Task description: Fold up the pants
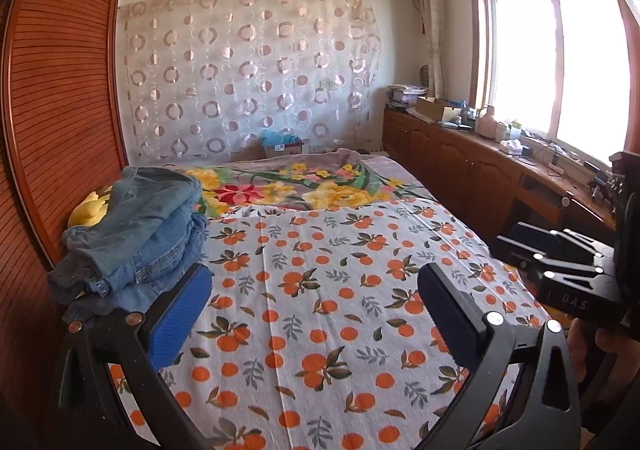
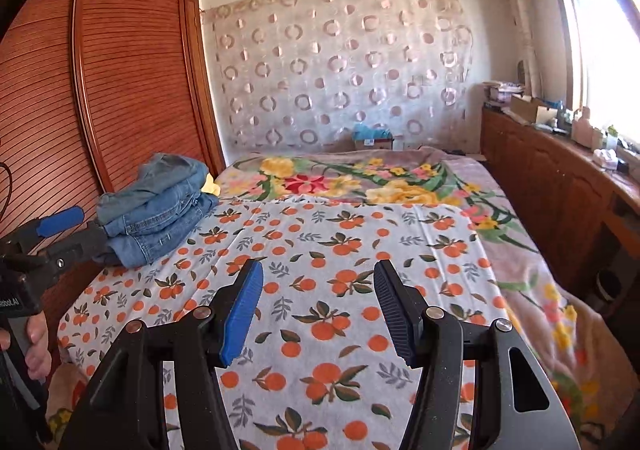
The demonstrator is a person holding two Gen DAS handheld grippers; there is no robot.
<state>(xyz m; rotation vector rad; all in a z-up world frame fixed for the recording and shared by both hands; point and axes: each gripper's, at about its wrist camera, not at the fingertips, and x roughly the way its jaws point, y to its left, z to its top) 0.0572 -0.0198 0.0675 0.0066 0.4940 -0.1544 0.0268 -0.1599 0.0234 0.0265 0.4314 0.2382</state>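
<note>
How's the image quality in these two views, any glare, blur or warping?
Left wrist view: the window is blown out to white, and the wardrobe bows strongly from fisheye distortion. Right wrist view: window glare washes out the right edge; the folded jeans stay evenly lit and sharp.
</note>
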